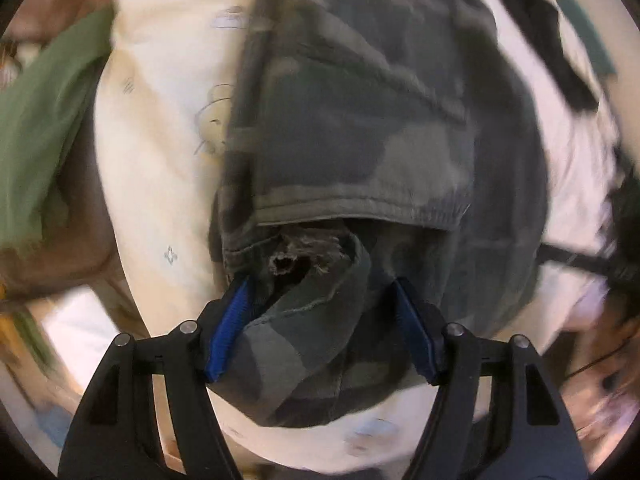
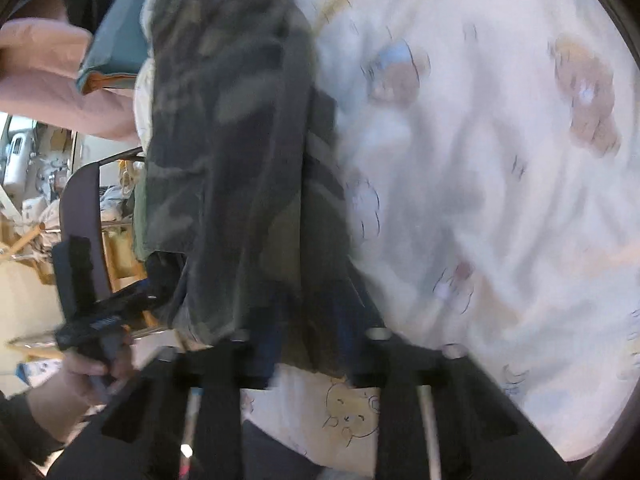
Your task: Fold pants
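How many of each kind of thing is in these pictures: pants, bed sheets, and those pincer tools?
Camouflage pants: 1
White printed sheet: 1
Pincer tools: 2, the left gripper and the right gripper
Total: 4

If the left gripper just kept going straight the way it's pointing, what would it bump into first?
Most likely the camouflage pants: their fabric already lies between the left gripper's blue pads, with the cream printed sheet apparently underneath.
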The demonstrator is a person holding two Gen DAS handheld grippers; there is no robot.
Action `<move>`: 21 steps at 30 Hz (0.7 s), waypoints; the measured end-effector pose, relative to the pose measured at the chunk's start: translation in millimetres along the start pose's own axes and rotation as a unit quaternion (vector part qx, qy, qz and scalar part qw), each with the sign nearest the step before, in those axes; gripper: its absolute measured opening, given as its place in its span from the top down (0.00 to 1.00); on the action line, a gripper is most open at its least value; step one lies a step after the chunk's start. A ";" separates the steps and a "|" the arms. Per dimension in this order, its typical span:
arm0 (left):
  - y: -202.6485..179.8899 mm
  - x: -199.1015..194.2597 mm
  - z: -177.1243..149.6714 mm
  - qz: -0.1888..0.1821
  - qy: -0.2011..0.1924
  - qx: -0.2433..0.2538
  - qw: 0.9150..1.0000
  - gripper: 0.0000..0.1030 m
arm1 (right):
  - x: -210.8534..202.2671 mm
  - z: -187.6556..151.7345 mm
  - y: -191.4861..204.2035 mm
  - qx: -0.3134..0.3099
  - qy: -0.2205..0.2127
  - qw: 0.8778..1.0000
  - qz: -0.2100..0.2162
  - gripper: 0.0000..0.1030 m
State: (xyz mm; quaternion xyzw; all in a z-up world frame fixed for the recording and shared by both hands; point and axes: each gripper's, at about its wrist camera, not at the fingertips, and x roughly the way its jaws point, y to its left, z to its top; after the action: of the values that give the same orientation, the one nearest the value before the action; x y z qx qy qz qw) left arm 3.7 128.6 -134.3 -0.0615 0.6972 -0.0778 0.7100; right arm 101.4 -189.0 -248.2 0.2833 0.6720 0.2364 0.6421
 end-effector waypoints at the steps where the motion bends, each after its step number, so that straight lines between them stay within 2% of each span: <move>1: -4.7 2.9 -2.2 0.010 -0.001 0.019 1.000 0.34 | -3.9 -1.4 -1.1 0.000 -0.005 1.000 0.002 0.95; 3: -7.5 -0.9 -3.6 0.008 0.000 0.022 1.000 0.34 | -26.9 -4.1 2.7 -0.013 -0.028 0.999 0.025 0.97; 5: -7.6 -8.2 -3.9 -0.015 -0.002 0.010 1.000 0.34 | -48.7 -7.2 9.2 -0.043 -0.047 0.998 0.015 0.97; 7: -7.0 -12.4 -6.7 -0.024 -0.002 0.008 1.000 0.34 | -52.4 -8.1 1.6 -0.039 -0.045 0.998 -0.004 0.97; 12: -20.9 -13.9 -11.1 -0.022 0.009 0.031 0.999 0.34 | -11.1 5.8 -16.0 -0.024 -0.015 0.993 -0.118 0.97; 14: -15.0 -28.4 -13.5 -0.030 0.002 0.028 0.999 0.34 | -2.8 8.0 -4.6 -0.034 0.000 0.990 -0.136 0.95; 15: -7.0 -37.7 -14.7 -0.041 -0.005 0.011 0.999 0.34 | -2.8 8.9 -0.7 -0.029 0.010 0.991 -0.130 0.94; 17: 19.4 -60.8 -20.0 -0.071 -0.024 -0.051 0.996 0.34 | -18.0 7.2 4.3 -0.012 0.004 0.995 -0.100 0.90; 19: 41.7 -73.9 -28.6 -0.078 -0.026 -0.096 0.992 0.34 | -38.0 1.3 9.3 -0.008 -0.006 0.997 -0.071 0.88; 20: 50.4 -77.0 -33.2 -0.083 -0.025 -0.112 0.990 0.34 | -44.0 -2.9 9.8 -0.011 -0.005 0.998 -0.055 0.83; 21: 56.6 -77.5 -36.4 -0.087 -0.022 -0.125 0.988 0.35 | -48.0 -7.5 10.8 -0.010 0.002 0.999 -0.042 0.70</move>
State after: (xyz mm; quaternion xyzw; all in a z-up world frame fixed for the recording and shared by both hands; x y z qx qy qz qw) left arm -32.5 200.1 -70.0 -0.2115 0.6777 -0.0502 0.7025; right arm 95.5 -213.7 -205.4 0.2477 0.6821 0.2167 0.6530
